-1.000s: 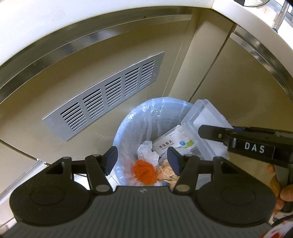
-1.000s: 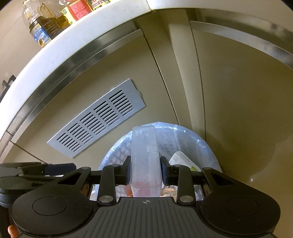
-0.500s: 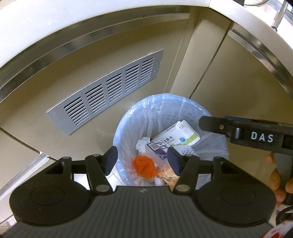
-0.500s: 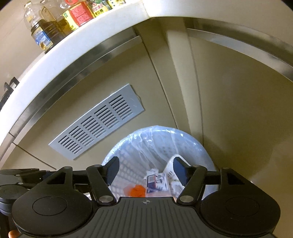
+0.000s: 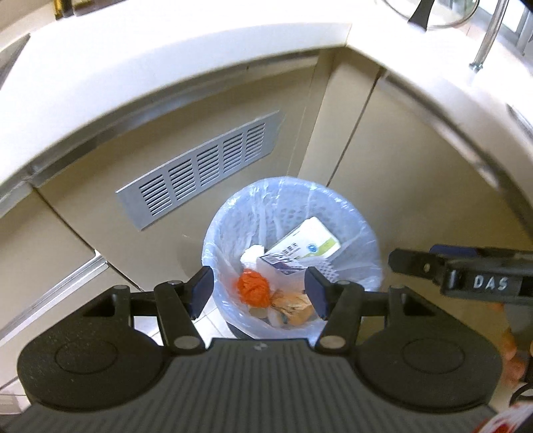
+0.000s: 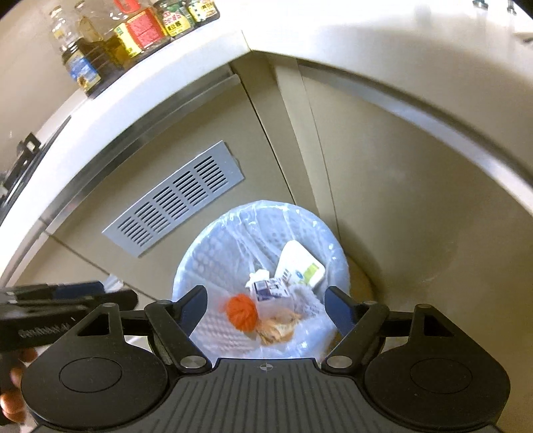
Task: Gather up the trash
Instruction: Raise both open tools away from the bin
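With the trash (image 6: 266, 299) lying in the lined bin (image 6: 213, 246) and both the right gripper (image 6: 265, 308), its jaws just opened, and the left gripper (image 5: 259, 291) spread and empty, lift both straight clear of the rim toward the surface (image 6: 366, 30).

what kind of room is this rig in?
Most likely a home kitchen: a corner worktop with sauce and oil bottles, base cabinets with a vent grille, and a lined waste bin on the floor.
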A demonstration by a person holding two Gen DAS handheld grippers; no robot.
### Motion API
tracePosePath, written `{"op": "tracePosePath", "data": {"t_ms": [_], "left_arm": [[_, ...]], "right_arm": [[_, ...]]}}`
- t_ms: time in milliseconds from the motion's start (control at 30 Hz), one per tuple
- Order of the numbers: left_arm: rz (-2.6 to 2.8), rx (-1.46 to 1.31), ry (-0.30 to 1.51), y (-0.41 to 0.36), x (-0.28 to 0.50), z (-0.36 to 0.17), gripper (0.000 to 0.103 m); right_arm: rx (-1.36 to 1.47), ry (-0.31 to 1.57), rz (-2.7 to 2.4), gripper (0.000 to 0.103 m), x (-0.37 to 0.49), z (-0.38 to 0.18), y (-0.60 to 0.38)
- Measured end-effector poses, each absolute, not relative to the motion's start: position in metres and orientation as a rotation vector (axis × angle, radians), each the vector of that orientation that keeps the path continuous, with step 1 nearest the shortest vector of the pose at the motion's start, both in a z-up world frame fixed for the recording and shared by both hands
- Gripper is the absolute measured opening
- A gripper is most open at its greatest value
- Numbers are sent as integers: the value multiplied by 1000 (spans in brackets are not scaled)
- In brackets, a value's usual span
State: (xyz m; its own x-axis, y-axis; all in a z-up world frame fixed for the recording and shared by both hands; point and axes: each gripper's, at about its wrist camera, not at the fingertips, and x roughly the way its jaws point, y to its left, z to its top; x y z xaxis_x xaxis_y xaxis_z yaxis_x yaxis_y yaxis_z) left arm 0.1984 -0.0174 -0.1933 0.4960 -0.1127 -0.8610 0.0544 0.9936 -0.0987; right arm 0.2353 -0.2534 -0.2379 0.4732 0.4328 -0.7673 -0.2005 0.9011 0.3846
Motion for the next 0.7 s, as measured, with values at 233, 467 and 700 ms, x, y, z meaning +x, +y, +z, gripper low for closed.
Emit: {"op": "tracePosePath", "data": {"t_ms": [233,467,700], "left_arm": [[-141,-39,982,-27,163,-135,60],[-195,-14,904,-24,129,-81,63],[-240,7,841,-4,89,-40,67]], "right_arm": [[246,928,331,77,195,-185,-264],[253,832,262,77,147,-131,-259],[260,797,199,77,93,-87,-239]]}}
